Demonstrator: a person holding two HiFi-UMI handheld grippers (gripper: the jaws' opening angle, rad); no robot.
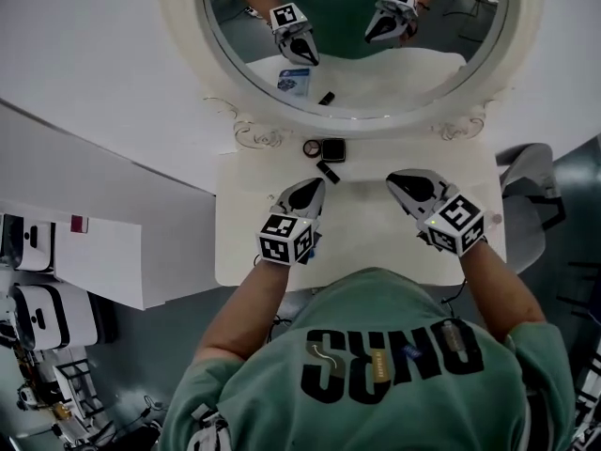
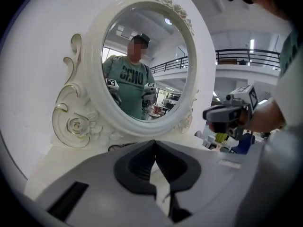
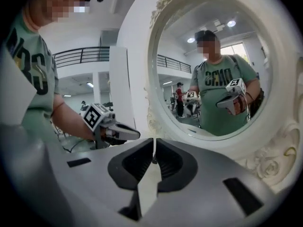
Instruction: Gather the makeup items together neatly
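Round compact [image 1: 312,147], square compact [image 1: 332,149] and slanting black stick [image 1: 328,171] lie on the surface [image 1: 376,242] at the mirror [image 1: 376,125] foot; left gripper [image 1: 316,185] nearer, fingers closed, empty; right gripper [image 1: 393,179] likewise.

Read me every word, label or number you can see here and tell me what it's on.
Green shirt: large black letters, upside down and creased, not safely readable.
Marker cubes on the left gripper and right gripper: black-and-white patterns, no words.
Blue packet's reflection: print too small.

Head overhead; gripper views facing mirror [image 2: 144,63]
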